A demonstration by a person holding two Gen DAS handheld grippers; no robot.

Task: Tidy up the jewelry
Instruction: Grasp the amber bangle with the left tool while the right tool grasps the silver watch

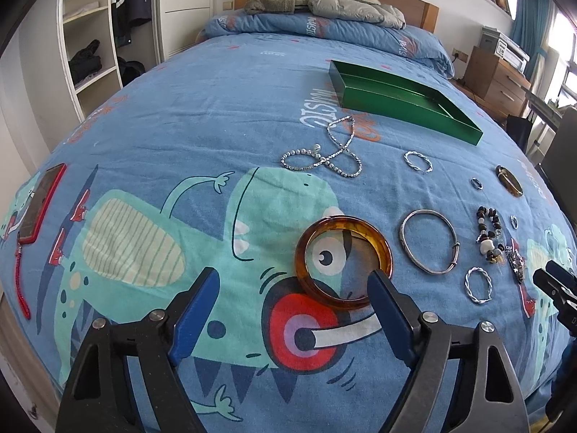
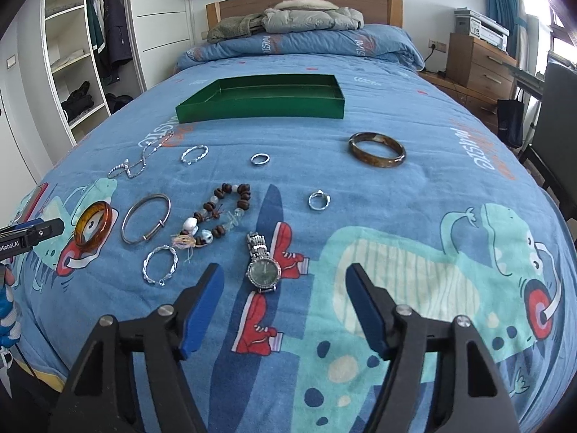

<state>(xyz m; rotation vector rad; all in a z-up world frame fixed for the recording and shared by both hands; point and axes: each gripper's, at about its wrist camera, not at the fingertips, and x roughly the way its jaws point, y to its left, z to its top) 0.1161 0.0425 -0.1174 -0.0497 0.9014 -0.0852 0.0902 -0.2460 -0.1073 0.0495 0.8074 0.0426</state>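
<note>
Blue-padded jaws of the left gripper (image 1: 294,290) are seen wide apart and empty, low over the bedspread (image 1: 180,126), with the amber bangle (image 1: 342,259) just ahead; its near rim is partly hidden by the right-hand pad, and contact cannot be told. On the other side, the right gripper (image 2: 285,285) is held equally agape, nothing clasped, with the wristwatch (image 2: 262,263) lying just beyond and between its tips.

For a clean pick, the bangle's rim is best straddled, one pad inside the hoop, one outside, since the glossy, hard ring is judged likely to slip if pinched across its width. The watch's metal link band is judged floppy; the round case is better taken.

Further out, a plain silver bracelet (image 1: 429,241), a twisted silver ring (image 1: 478,285) and a knobbly bead bracelet (image 2: 216,213) are laid on the soft printed cotton. Beyond, a sparkling chain necklace (image 1: 324,155) is looped. Farthest, the shallow green tray (image 2: 259,108) is waiting empty, so nothing has been sorted yet.
</note>
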